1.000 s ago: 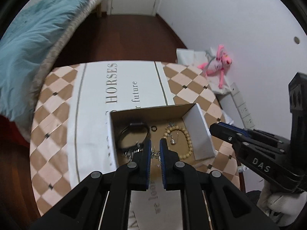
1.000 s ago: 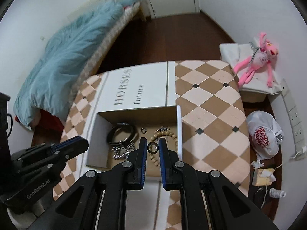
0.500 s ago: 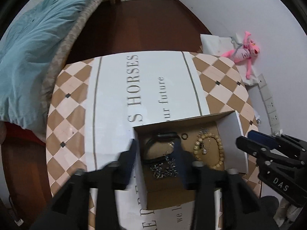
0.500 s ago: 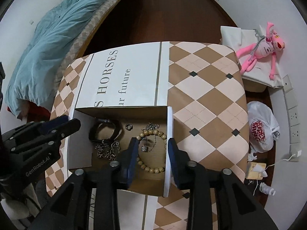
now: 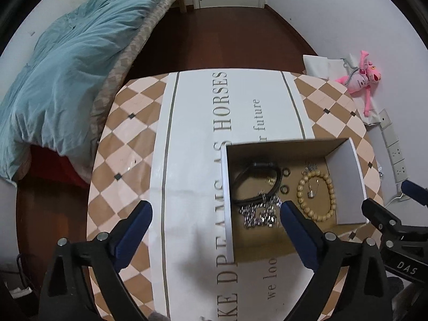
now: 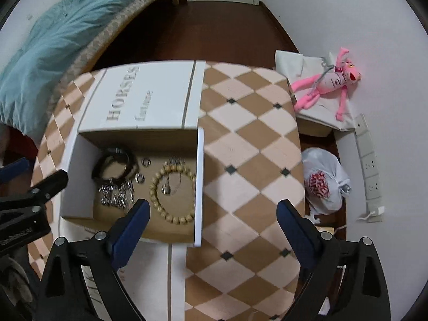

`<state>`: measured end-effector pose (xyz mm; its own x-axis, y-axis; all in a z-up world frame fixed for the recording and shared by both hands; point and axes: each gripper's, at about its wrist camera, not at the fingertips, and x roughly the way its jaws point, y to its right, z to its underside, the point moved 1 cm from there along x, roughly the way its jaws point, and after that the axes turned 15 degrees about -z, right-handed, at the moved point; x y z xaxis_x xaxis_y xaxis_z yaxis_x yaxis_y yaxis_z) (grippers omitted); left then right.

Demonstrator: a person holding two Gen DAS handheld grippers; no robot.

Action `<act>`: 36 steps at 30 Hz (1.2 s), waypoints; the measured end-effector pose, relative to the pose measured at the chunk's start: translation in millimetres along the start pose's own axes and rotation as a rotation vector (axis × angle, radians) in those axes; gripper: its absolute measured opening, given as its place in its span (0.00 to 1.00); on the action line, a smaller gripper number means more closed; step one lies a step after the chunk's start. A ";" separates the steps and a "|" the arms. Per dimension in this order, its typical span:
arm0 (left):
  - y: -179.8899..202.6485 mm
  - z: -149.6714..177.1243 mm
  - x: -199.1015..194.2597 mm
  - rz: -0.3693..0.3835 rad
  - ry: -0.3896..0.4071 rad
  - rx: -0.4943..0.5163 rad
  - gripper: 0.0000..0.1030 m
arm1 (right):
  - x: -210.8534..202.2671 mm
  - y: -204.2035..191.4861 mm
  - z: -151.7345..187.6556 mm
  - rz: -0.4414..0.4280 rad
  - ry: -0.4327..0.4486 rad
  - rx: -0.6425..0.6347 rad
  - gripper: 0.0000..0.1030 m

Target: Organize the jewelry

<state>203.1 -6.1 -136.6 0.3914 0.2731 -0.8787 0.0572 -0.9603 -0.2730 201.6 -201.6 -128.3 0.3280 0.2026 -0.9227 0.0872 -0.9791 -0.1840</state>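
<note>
Since a second ago both grippers have pulled up and away from the box (image 5: 345, 187) and spread wide; the right one then pinched a ring, which now lies inside with the rest. The box sits open on the table (image 5: 128, 144), on the white runner's right edge. In it lie a bead bracelet (image 5: 317, 196) with a small pendant (image 5: 310, 193) inside its loop, a black band (image 5: 256, 182), a silver chain (image 5: 260, 212) heaped just below the band, and two rings (image 5: 285, 180) between band and beads (one above the other).

The left gripper (image 5: 216, 220) hangs above the box's left wall, jaws wide apart and empty. The right gripper (image 6: 211, 218) hovers over the box's right wall, jaws likewise spread and holding nothing. Each shows at the edge of the other's view.

Beyond the table, a blue duvet (image 5: 64, 69) covers a bed on the left, a pink plush (image 6: 329, 85) lies on the floor at right, and a white bag (image 6: 325, 182) sits near it.
</note>
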 end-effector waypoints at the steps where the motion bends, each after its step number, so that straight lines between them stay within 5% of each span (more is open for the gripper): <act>1: 0.4 3.0 -1.4 -0.002 0.001 -0.003 0.95 | -0.1 0.3 3.7 0.012 0.001 0.002 0.95; 14: -13.6 31.7 -53.2 -0.005 0.081 -0.065 0.95 | -54.0 -7.9 35.0 0.055 0.117 0.019 0.96; 36: -62.5 77.9 -208.8 -0.010 0.301 -0.146 0.95 | -244.7 -54.9 92.7 0.057 0.421 -0.043 1.00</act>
<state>46.3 1.3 33.4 0.6429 0.2748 -0.7150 0.1853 -0.9615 -0.2029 29.3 -199.3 76.2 0.6884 0.1475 -0.7102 0.0943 -0.9890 -0.1140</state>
